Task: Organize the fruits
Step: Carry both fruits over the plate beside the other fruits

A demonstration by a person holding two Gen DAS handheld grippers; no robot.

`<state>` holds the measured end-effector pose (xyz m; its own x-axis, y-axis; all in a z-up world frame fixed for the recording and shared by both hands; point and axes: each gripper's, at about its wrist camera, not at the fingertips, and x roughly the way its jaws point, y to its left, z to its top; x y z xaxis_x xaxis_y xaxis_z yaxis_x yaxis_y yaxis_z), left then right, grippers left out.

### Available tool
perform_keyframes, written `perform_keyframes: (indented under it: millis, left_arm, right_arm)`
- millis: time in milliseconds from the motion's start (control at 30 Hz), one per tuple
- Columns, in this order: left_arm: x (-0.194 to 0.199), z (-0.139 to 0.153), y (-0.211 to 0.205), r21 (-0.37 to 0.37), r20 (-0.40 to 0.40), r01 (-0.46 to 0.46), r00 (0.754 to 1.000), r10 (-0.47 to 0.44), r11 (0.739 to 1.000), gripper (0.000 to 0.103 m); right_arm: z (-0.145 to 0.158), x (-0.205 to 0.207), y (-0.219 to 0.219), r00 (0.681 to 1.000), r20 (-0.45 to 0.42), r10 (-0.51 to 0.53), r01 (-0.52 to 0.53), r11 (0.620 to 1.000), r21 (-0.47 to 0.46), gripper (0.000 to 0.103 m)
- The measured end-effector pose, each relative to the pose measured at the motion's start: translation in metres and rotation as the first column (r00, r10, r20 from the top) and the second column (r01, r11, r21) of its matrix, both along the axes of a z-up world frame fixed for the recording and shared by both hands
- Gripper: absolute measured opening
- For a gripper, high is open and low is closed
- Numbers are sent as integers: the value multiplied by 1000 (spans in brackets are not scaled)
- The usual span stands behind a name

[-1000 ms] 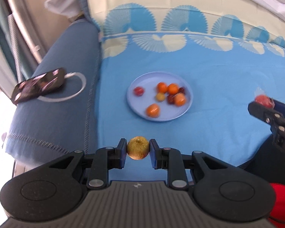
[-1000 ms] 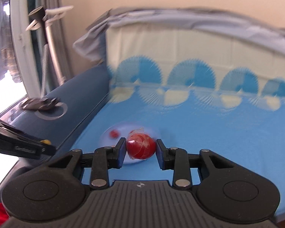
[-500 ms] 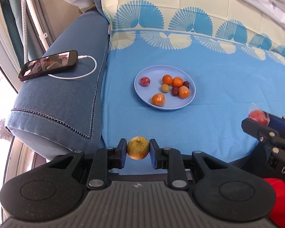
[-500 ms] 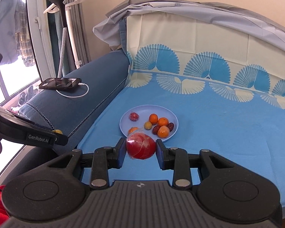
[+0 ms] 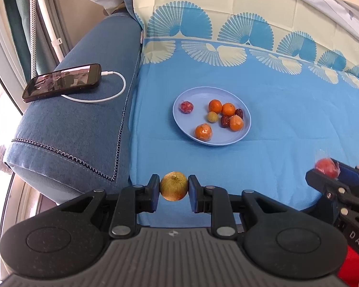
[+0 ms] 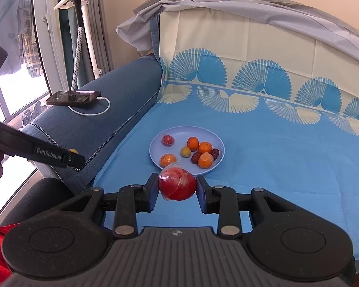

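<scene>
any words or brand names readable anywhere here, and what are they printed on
"GenRobot.AI": white lettering on the side of the left claw, seen from the right wrist view.
"DAS": on the body of the right claw, at the frame's edge in the left wrist view; the word is cut off.
Phone screen: shows a picture, nothing readable.
No labels on the fruit or the plate.

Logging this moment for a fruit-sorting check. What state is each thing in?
Left tool: shut on yellow fruit, held above the sheet.
Right tool: shut on red fruit, in clear wrap.
Plate: on the sheet, holds eight fruits.
Phone: screen lit, cable plugged in.
</scene>
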<state>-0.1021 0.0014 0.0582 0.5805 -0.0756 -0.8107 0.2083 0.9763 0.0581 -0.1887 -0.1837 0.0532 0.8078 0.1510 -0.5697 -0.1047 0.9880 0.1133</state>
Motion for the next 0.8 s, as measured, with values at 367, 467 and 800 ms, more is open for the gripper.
perform_keyframes:
  millis: [367,467,800]
  left_arm:
    - [22,-2,2,-14,-10,-11,1000,11,1000,28]
    - [32,-2,1,-16,-9,-11,1000,11,1000,28]
    - [88,-4,-16,-24,1,-4,1000,4,1000,28]
  right_arm:
    - [-7,15,4,1000,-29,0,-1,1000,-15,35]
    - [-9,21,4,999,-38,0,0,1000,-16,35]
    - [-15,71,-1,999,-42,-17,17,1000,2,35]
